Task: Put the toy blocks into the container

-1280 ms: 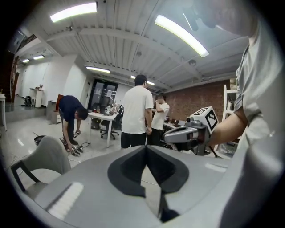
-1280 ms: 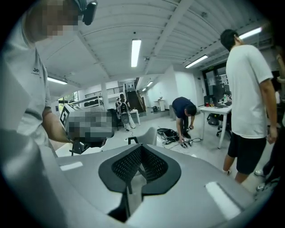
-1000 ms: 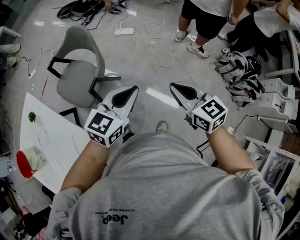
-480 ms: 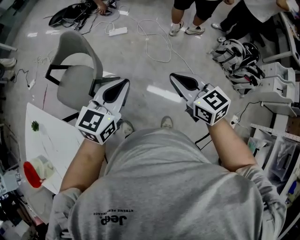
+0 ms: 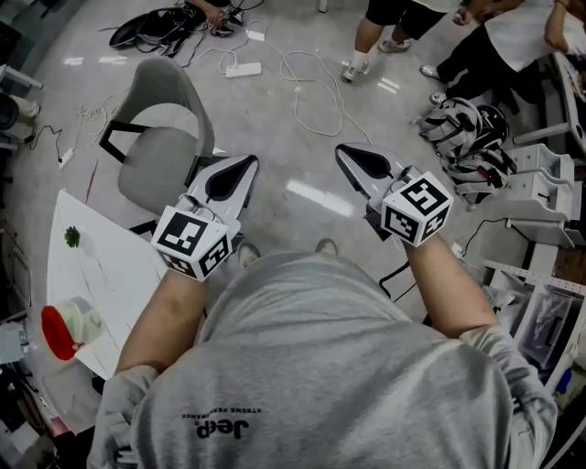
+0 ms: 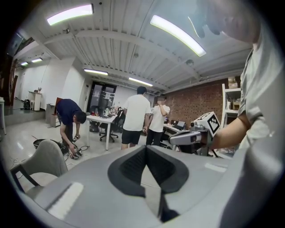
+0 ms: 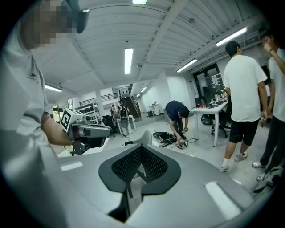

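I hold both grippers up in front of my chest, above the floor. My left gripper [image 5: 244, 164] is shut and holds nothing; its dark pads meet in the left gripper view [image 6: 146, 150]. My right gripper [image 5: 345, 152] is shut and bare too, its pads closed together in the right gripper view [image 7: 141, 149]. On the white table [image 5: 114, 275] at lower left stands a pale container with a red lid [image 5: 62, 326]. A small green thing [image 5: 71, 237] lies farther back on the table; I cannot tell whether it is a toy block. Both grippers are well away from the table.
A grey chair [image 5: 157, 137] stands just beyond the table, ahead of my left gripper. Cables and a power strip [image 5: 243, 69] lie on the floor. People stand at the top right [image 5: 394, 23]. Helmets [image 5: 469, 137] and white shelving [image 5: 540, 192] are at the right.
My left gripper has drifted slightly left and down against the chair. The right gripper has barely moved. Both stay shut and the head view has swung a little.
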The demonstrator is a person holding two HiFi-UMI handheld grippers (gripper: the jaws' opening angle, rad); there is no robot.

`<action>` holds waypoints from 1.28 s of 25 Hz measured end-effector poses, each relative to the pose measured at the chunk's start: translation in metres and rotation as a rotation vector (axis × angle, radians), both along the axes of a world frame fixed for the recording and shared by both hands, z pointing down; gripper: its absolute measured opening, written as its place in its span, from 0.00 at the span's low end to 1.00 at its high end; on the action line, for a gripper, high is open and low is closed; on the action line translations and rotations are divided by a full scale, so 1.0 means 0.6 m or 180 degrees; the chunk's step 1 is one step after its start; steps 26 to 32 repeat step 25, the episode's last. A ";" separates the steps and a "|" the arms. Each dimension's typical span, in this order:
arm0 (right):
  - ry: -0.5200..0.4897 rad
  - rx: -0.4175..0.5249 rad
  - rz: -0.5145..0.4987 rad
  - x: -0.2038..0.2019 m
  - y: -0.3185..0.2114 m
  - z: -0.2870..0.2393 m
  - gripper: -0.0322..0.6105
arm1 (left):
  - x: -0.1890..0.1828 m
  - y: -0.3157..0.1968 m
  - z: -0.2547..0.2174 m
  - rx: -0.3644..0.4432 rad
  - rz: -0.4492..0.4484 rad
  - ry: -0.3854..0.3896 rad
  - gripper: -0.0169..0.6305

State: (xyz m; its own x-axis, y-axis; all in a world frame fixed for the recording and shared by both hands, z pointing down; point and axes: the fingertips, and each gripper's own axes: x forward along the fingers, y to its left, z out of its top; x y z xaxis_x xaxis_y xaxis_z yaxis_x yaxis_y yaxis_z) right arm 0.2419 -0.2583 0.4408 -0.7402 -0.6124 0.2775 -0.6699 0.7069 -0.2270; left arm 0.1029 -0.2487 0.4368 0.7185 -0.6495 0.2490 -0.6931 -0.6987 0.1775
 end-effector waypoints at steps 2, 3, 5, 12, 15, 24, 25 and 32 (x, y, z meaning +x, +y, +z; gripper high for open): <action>0.0053 0.0016 -0.0021 -0.001 0.001 -0.001 0.05 | -0.002 0.001 -0.002 0.0013 -0.0016 0.0008 0.10; 0.0079 0.0021 -0.0025 -0.001 0.001 -0.001 0.05 | -0.003 0.002 -0.003 0.0018 -0.0022 0.0014 0.10; 0.0109 0.0022 -0.0024 -0.001 0.001 -0.001 0.05 | -0.004 0.002 -0.005 0.0023 -0.0033 0.0025 0.10; 0.0158 0.0022 -0.0061 0.001 0.004 -0.003 0.05 | -0.003 0.006 -0.009 0.0031 -0.0047 0.0041 0.10; 0.0167 0.0017 -0.0075 0.000 0.007 -0.003 0.05 | -0.004 0.007 -0.010 0.0037 -0.0049 0.0047 0.10; 0.0190 0.0021 -0.0102 -0.003 0.020 -0.003 0.05 | -0.009 0.022 -0.010 0.0037 -0.0051 0.0041 0.10; 0.0190 0.0020 -0.0105 -0.004 0.022 -0.003 0.05 | -0.010 0.024 -0.010 0.0035 -0.0051 0.0040 0.10; 0.0190 0.0020 -0.0105 -0.004 0.022 -0.003 0.05 | -0.010 0.024 -0.010 0.0035 -0.0051 0.0040 0.10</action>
